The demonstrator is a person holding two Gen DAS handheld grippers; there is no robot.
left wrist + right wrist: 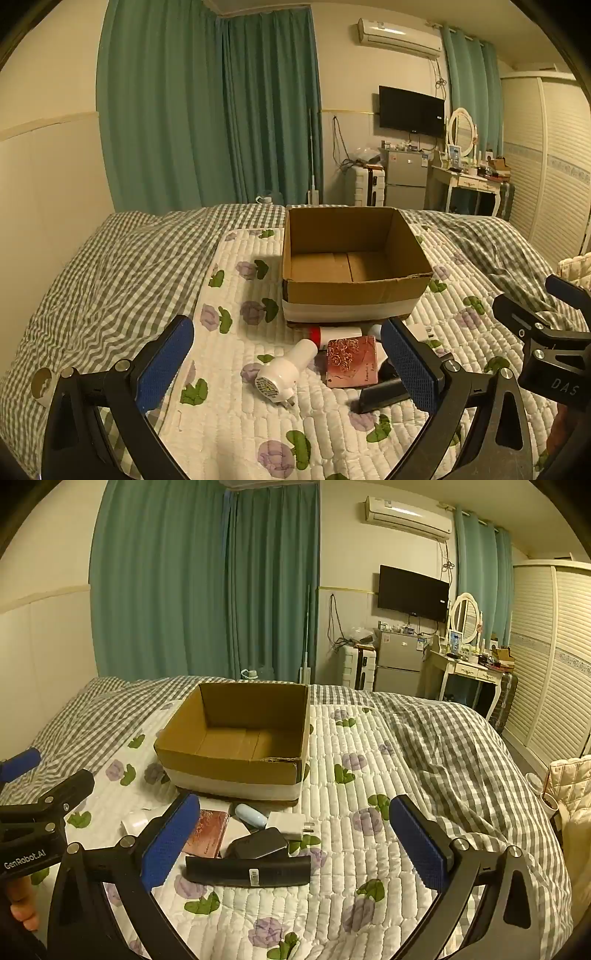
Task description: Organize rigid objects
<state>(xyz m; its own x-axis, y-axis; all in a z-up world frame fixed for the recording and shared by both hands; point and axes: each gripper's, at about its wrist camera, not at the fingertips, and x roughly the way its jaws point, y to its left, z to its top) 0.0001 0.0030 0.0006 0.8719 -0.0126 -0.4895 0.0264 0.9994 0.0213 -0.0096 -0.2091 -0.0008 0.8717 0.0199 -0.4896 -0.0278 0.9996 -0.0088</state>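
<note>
An open, empty cardboard box (351, 284) stands on the quilted floral mat; it also shows in the right wrist view (236, 764). In front of it lie small items: a white plug-in device (282, 371), a pink rose-print box (351, 362) (208, 830), a red-and-white tube (332, 334), a long black comb-like bar (247, 871) (380, 397), a black pouch (258, 843), a white charger (290, 825) and a pale blue oval (251, 815). My left gripper (286, 363) is open and empty above them. My right gripper (295, 840) is open and empty, over the black items.
The mat lies on a grey checked bedspread (110, 277). Beyond the bed are green curtains (207, 110), a small fridge (404, 177), a dressing table (469, 182) and a wardrobe (554, 657). A cream padded bag (570, 786) sits at the right bedside.
</note>
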